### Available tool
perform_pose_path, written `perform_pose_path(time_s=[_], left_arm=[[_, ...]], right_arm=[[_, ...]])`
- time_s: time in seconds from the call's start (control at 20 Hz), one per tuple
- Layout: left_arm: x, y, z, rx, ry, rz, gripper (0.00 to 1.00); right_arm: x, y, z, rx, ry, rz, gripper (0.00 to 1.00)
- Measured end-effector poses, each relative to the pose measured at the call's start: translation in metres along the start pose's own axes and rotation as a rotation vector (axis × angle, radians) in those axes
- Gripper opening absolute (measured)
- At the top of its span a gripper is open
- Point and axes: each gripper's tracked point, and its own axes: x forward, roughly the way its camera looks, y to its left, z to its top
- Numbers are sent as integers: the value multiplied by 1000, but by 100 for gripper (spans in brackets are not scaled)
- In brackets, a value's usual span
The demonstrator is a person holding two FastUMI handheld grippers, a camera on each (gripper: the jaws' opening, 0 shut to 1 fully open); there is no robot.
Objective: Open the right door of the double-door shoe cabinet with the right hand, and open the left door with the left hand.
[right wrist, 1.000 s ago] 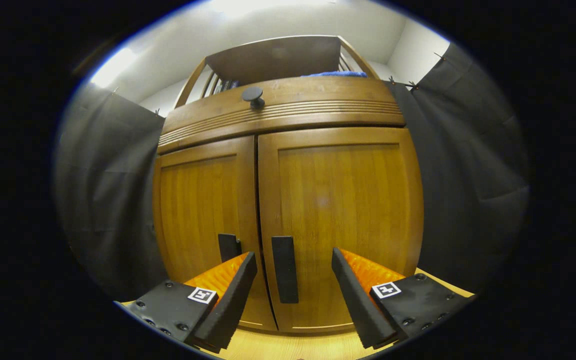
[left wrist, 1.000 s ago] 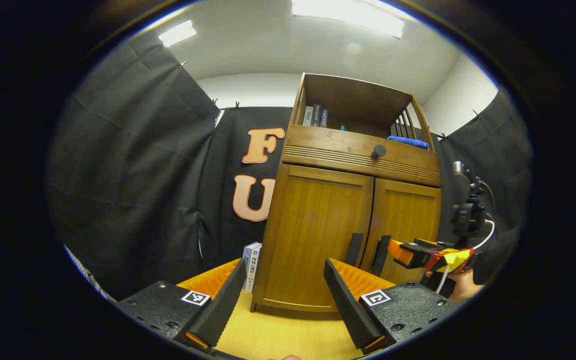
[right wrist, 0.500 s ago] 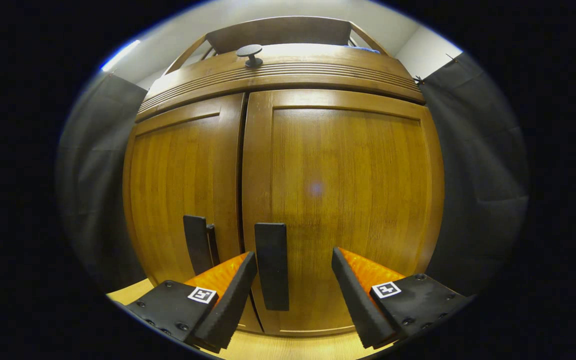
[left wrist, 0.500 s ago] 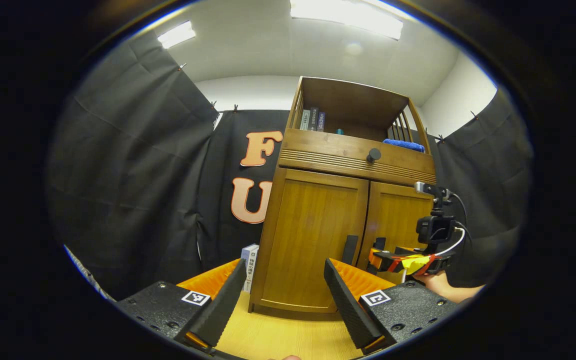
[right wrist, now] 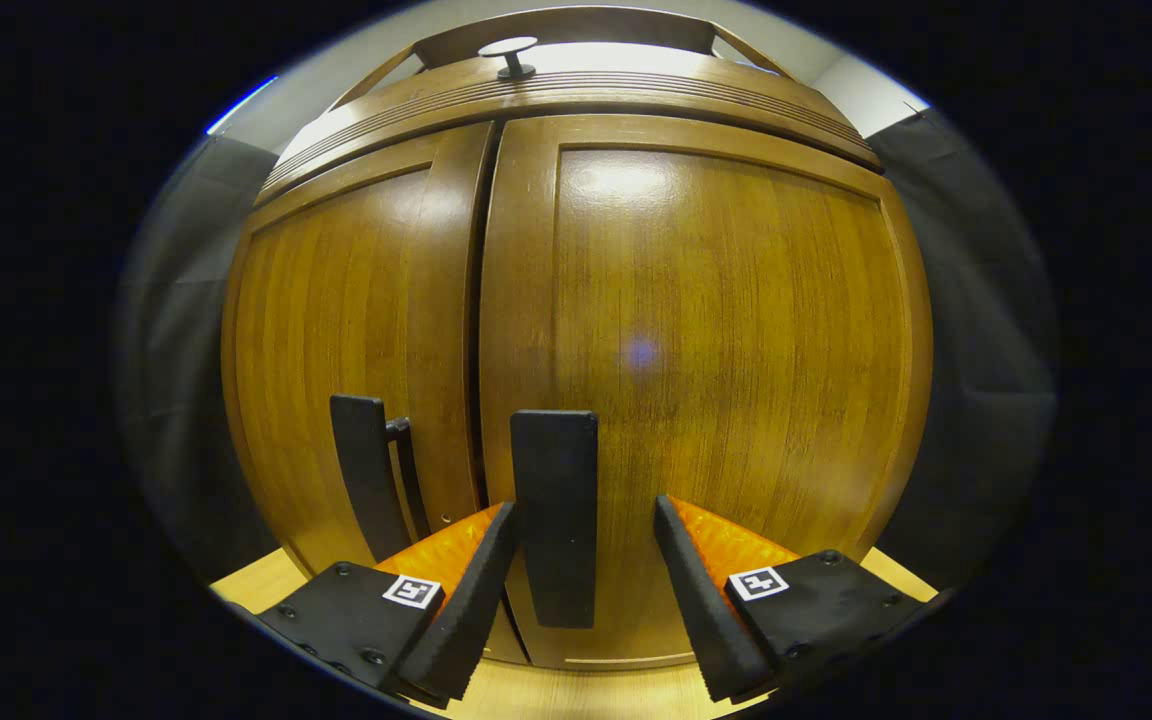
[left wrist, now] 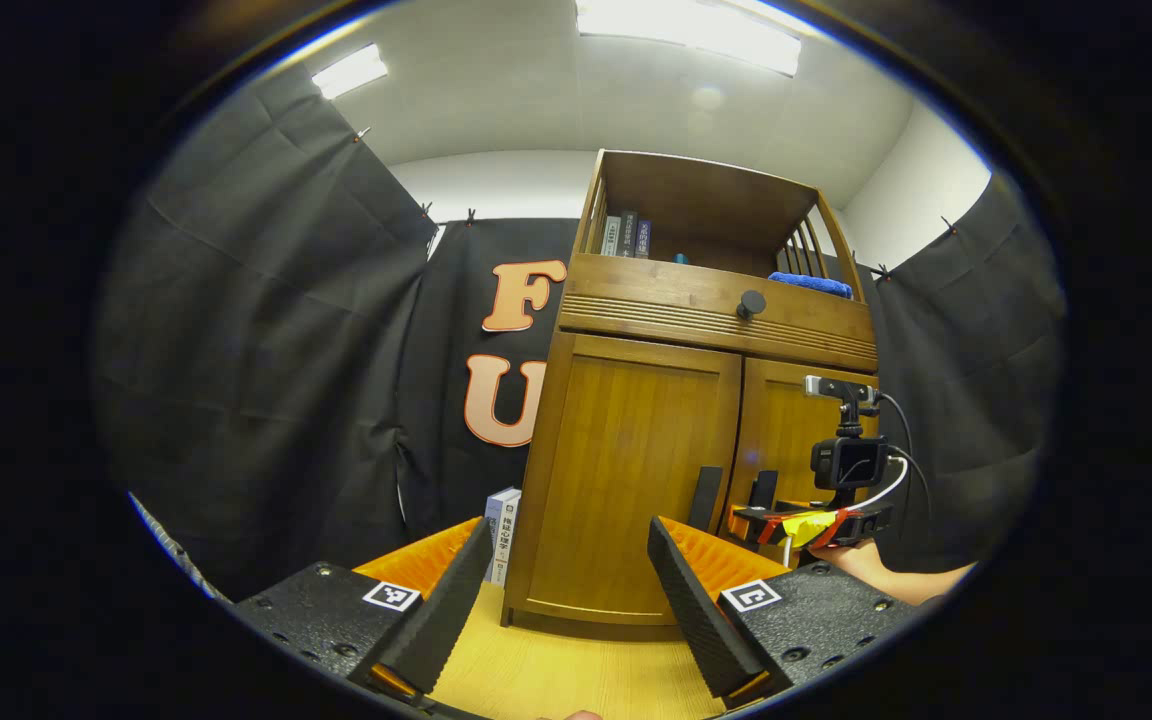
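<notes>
The wooden shoe cabinet (left wrist: 696, 330) stands ahead with both doors closed. In the right gripper view, the right door (right wrist: 726, 330) is very close and its dark vertical handle (right wrist: 554, 515) stands between the fingers of my open right gripper (right wrist: 584, 510), nearer the left finger. The left door (right wrist: 336, 330) carries its own dark handle (right wrist: 364, 478). In the left gripper view, my left gripper (left wrist: 571, 560) is open and back from the left door (left wrist: 626, 470) and its handle (left wrist: 704, 497). The right gripper (left wrist: 761, 520), held by a hand (left wrist: 881, 572), is at the right door handle (left wrist: 763, 488).
A drawer with a round dark knob (left wrist: 751, 303) sits above the doors. The open shelf on top holds books (left wrist: 626, 235) and a blue cloth (left wrist: 816, 285). A small box (left wrist: 502, 530) leans by the cabinet's left side on the light wooden surface (left wrist: 556, 680). Black cloth walls surround the booth.
The right gripper has moved in towards the right door, so the handle now stands between its fingers. The left gripper has barely shifted and stays open.
</notes>
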Motion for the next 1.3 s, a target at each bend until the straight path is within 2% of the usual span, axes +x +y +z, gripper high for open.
perform_pose_path(time_s=[0.05,0.1,0.15,0.2,0.3,0.4,0.55,0.65,0.7,0.8,0.85,0.9,0.95,1.0,1.1,1.15,1.25,1.3], left_arm=[[1,2,1,-2,-8,7,94],[2,3,2,-3,-10,9,91],[2,4,1,-2,-7,13,91],[2,6,0,-2,-5,17,98],[3,7,-1,-7,-3,20,94],[2,9,-2,-10,2,22,91],[-2,19,1,-8,-5,45,91],[-4,26,1,-10,-8,63,94],[-5,29,1,-14,-8,71,91],[-5,37,2,-18,-3,87,98],[-6,41,1,-18,-2,94,98],[-7,44,1,-17,-1,101,98],[-6,46,2,-17,0,106,98],[-6,47,2,-18,1,108,91],[-6,50,2,-19,2,110,91],[-7,50,2,-21,3,108,91],[-10,47,1,-24,7,101,92],[-11,47,2,-24,6,99,93]], right_arm=[[0,0,0,-1,-3,-1,83],[0,0,0,-1,-7,-1,83],[-1,0,0,-2,-6,1,90],[-1,0,-1,-2,-2,3,90],[-1,4,-1,5,6,16,88],[0,10,-5,19,20,39,72],[-1,14,-5,54,22,54,52],[0,12,-6,56,16,55,38],[-1,12,-5,63,8,51,38],[-1,11,-6,48,13,38,40],[-2,11,-6,42,16,35,42],[-4,10,-6,42,20,39,37],[-6,10,-7,46,26,46,40],[-10,11,-6,49,32,57,42],[-24,9,-9,52,47,74,33],[-31,8,-11,53,54,80,33],[-47,6,-12,54,59,88,42],[-60,3,-11,54,56,90,37]])
